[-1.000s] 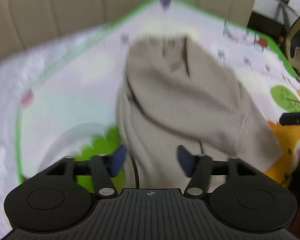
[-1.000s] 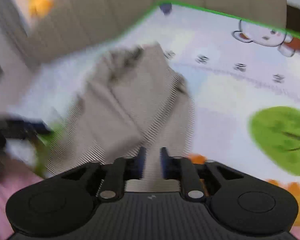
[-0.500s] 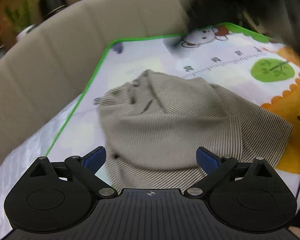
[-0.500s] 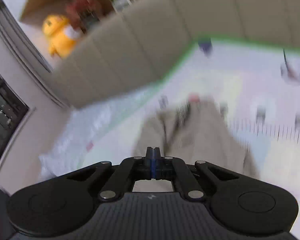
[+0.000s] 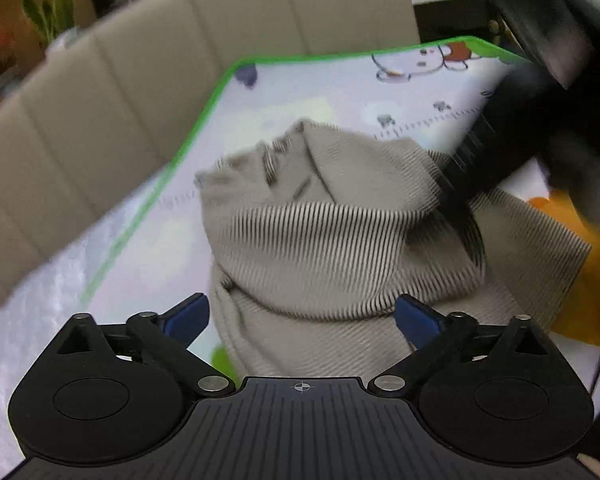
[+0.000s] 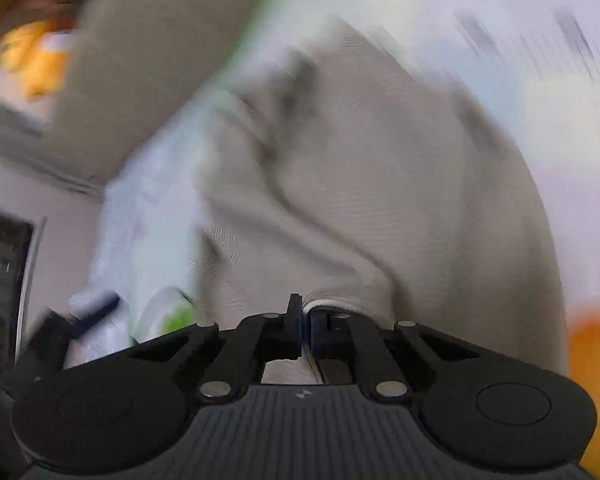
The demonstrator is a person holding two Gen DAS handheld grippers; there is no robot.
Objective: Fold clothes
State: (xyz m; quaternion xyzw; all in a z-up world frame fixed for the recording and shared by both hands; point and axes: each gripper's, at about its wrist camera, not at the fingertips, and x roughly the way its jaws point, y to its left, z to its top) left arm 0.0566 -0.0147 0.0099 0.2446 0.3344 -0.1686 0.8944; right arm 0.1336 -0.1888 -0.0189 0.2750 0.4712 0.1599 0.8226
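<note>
While the right gripper (image 6: 302,330) pinches a fold of the beige sweater (image 5: 340,240), the left gripper (image 5: 302,320) hangs spread wide over its near edge; it lies mid-mat (image 5: 332,92), nearer the green-edged far corner.

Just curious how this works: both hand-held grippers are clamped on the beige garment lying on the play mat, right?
Not quite. Only the right hand-held gripper is clamped on the beige garment. The left hand-held gripper is wide open, as the left wrist view shows. The play mat part holds.

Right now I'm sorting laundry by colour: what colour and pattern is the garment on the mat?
Beige with fine ribbed stripes, clearest on the garment in the left wrist view.
</note>
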